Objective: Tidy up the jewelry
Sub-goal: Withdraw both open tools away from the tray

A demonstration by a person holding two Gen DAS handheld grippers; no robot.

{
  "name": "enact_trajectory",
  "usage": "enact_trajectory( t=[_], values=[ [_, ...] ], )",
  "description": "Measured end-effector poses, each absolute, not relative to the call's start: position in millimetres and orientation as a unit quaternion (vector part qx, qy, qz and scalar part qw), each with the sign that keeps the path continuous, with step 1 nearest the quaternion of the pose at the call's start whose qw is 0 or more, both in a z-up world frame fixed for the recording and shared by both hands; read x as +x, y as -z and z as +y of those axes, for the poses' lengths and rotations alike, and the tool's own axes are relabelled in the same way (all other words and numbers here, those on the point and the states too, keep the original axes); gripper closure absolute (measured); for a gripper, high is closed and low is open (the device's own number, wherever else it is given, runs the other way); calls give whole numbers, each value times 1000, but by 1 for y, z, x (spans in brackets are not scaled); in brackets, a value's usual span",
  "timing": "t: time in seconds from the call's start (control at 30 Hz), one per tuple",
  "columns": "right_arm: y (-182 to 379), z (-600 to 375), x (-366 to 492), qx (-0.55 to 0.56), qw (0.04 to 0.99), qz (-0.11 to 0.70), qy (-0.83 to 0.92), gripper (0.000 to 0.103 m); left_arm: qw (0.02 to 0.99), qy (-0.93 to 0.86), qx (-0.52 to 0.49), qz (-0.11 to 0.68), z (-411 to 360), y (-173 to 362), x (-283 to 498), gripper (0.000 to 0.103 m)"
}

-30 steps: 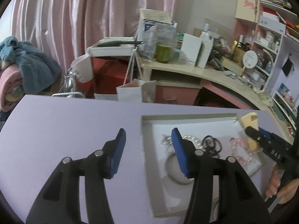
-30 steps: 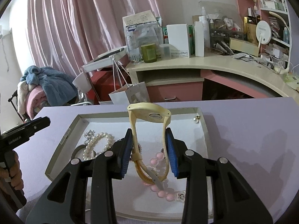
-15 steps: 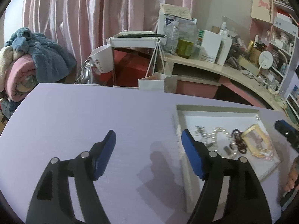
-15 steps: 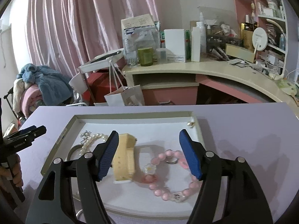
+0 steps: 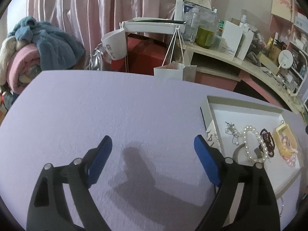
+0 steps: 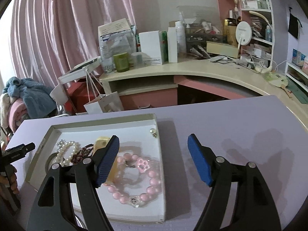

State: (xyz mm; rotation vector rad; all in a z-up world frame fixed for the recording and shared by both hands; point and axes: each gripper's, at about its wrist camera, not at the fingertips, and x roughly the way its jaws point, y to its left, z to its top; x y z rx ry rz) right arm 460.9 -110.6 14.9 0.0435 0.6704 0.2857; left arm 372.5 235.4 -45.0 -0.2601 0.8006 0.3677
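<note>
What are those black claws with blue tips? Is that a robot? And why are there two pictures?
It is not a robot. A person holds one pinching tool in each hand, and each tool carries a small camera looking along its two fingers. So one picture comes from the left gripper and the other from the right gripper. Both have just been opening, and nothing is between their blue pads: they hold nothing. Below them is a purple table with a white tray on it. In the tray lie a pearl necklace, a dark red bead bracelet, a pink bead bracelet, a yellow watch and a small pearl earring.
</note>
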Motion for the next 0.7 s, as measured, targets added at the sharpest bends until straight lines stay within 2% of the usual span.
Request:
enact_trajectory(
  t=[0.1, 0.37, 0.47, 0.7],
  values=[
    [-12, -116, 465, 22, 934, 331, -129, 28, 891, -185, -126, 394, 239, 48, 373, 10],
    [-9, -125, 466, 35, 933, 336, -120, 28, 870, -202, -128, 432, 252, 60, 381, 8],
    [-10, -124, 465, 34, 934, 335, -123, 28, 865, -201, -110, 446, 248, 63, 388, 2],
    [-10, -124, 464, 36, 933, 335, -125, 28, 862, -203, -97, 454, 247, 64, 394, 2]
  ],
)
